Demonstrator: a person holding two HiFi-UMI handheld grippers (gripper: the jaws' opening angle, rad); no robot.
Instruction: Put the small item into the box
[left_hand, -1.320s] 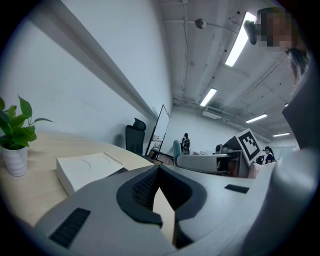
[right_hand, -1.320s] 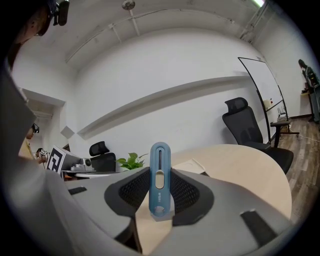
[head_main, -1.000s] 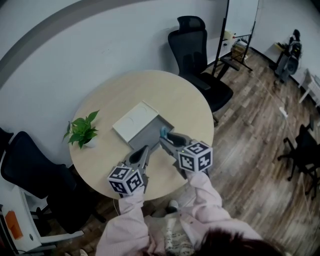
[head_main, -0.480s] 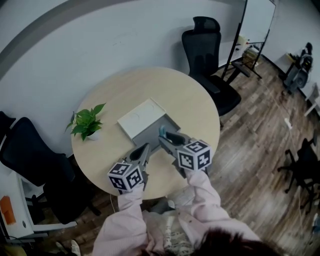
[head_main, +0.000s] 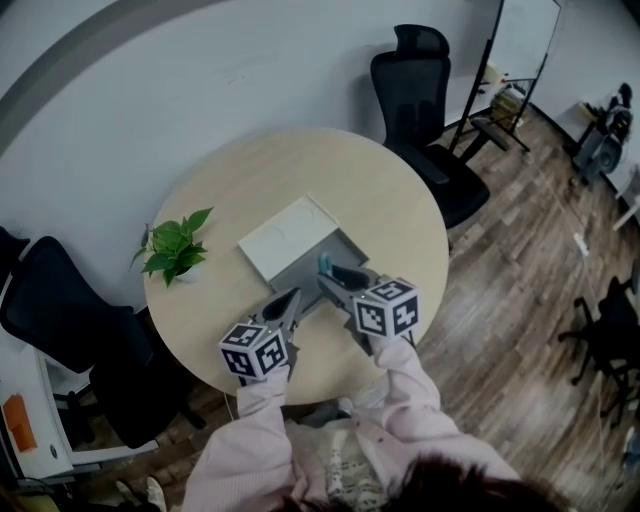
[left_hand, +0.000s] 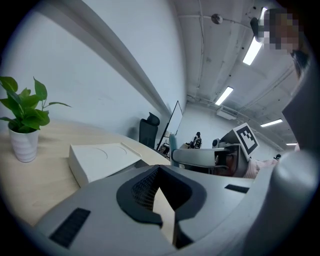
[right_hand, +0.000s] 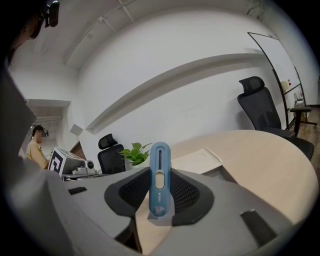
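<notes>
A small blue cutter (right_hand: 159, 172) stands upright between the pads of my right gripper (head_main: 330, 272), which is shut on it. In the head view the blue cutter (head_main: 324, 264) hangs over the near edge of the open grey box (head_main: 308, 262) on the round table (head_main: 380, 190). The box's white lid (head_main: 288, 232) lies against the box's far left side. My left gripper (head_main: 291, 298) points at the box's near left corner, its jaws apart with nothing between them.
A potted plant (head_main: 172, 250) stands at the table's left edge. One black office chair (head_main: 425, 90) is behind the table at the right, another black chair (head_main: 55, 320) is close at the left. Wooden floor lies to the right.
Both grippers have sunk a little toward the table and edged toward the box. The blue cutter stays in the right gripper. The head view has shifted slightly.
</notes>
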